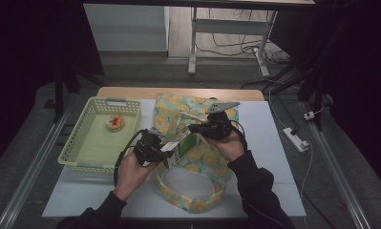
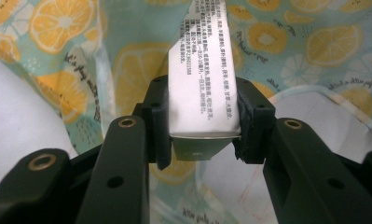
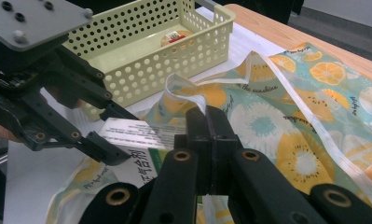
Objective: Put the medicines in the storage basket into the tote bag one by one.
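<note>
here the left claw (image 2: 204, 123) pinches a carton (image 2: 202, 70), top cropped; right claw (image 3: 210, 140) pressed together.

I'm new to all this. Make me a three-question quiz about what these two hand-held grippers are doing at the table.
1. True or false: the left gripper is clamped on a white printed carton.
2. What does the right gripper pinch? A) the edge of the lemon-patterned fabric bag B) the pale yellow perforated plastic basket C) a cable
3. Fill in: the small round red-and-white item lies inside the ____.

Key: 1 true; 2 A, its jaws are closed together on the bag's white-trimmed rim; 3 basket, at the person's left of the bag.
</note>
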`<state>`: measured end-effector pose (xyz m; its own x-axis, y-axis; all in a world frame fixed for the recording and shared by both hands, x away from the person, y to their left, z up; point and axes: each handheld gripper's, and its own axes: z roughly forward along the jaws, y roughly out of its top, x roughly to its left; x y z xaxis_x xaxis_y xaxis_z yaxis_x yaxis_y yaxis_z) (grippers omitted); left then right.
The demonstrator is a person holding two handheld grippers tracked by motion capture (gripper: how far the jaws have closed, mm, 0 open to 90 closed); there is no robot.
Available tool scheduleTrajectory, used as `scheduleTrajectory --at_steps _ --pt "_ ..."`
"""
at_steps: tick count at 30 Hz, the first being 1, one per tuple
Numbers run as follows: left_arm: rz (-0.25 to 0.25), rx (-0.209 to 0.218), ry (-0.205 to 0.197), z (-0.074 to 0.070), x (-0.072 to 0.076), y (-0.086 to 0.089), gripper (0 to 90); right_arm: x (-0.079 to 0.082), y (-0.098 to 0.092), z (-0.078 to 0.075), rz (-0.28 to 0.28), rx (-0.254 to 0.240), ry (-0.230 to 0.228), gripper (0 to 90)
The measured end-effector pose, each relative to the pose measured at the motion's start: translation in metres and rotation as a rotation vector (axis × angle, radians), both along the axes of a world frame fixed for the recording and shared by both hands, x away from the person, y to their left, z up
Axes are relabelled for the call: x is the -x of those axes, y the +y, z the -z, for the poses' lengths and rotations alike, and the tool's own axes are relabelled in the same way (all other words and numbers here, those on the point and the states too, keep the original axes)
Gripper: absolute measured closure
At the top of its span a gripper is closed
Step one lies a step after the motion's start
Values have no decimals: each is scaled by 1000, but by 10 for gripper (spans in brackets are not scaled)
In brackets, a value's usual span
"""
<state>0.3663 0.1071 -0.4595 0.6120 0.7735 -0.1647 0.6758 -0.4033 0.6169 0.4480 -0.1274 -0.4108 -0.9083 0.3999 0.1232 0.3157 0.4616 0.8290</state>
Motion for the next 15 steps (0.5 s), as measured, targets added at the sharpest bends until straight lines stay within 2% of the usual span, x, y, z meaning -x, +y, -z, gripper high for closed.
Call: scheduleTrajectory --at_steps 15 --pt "-17 -20 -36 3 -31 -16 621 -1 -1 0 2 -1 2 900"
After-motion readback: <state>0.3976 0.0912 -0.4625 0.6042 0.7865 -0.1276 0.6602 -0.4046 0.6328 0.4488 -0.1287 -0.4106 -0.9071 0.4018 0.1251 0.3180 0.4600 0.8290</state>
